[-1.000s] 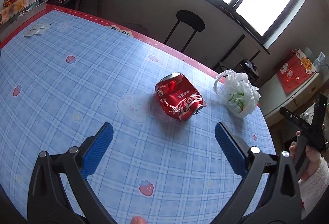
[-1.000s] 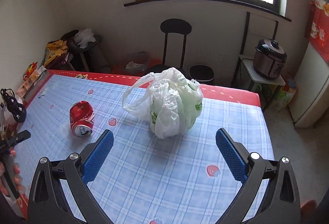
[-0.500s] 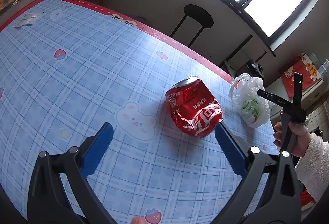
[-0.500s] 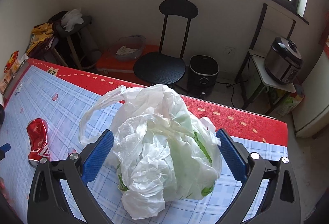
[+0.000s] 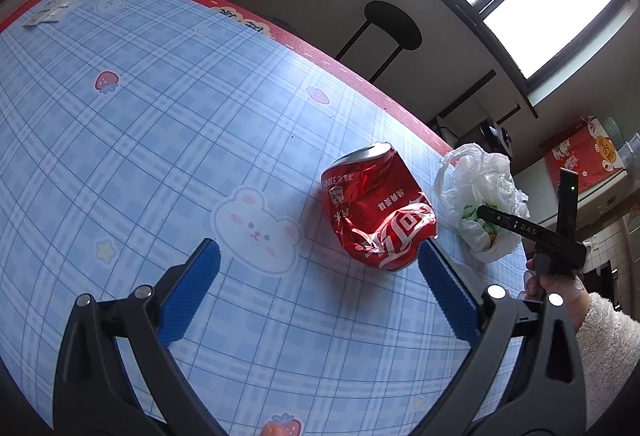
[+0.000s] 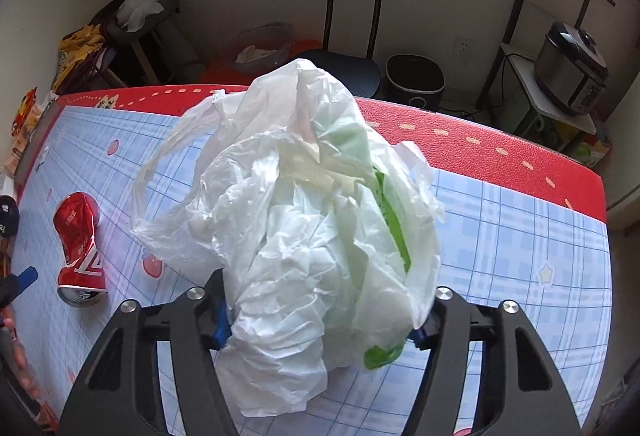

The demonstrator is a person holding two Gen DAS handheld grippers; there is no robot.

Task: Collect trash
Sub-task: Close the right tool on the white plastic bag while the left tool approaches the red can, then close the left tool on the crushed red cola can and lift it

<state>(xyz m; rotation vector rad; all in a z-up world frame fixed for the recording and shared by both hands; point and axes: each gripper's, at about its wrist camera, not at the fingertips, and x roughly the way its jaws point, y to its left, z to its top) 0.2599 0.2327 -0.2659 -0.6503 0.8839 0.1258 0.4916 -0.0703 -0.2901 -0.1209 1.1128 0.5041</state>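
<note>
The right gripper [image 6: 322, 320] has just been closing and now squeezes the crumpled white plastic bag [image 6: 304, 228], so that trash looks caught, while the left gripper [image 5: 316, 278] waits wide open by the squashed red soda can [image 5: 376, 213].

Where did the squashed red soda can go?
The crushed red soda can lies on its side on the blue checked tablecloth, just ahead of the open left claw near its right finger, beside the crumpled white plastic bag.

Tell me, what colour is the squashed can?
Red with white writing; the can shows best in the left wrist view.
</note>
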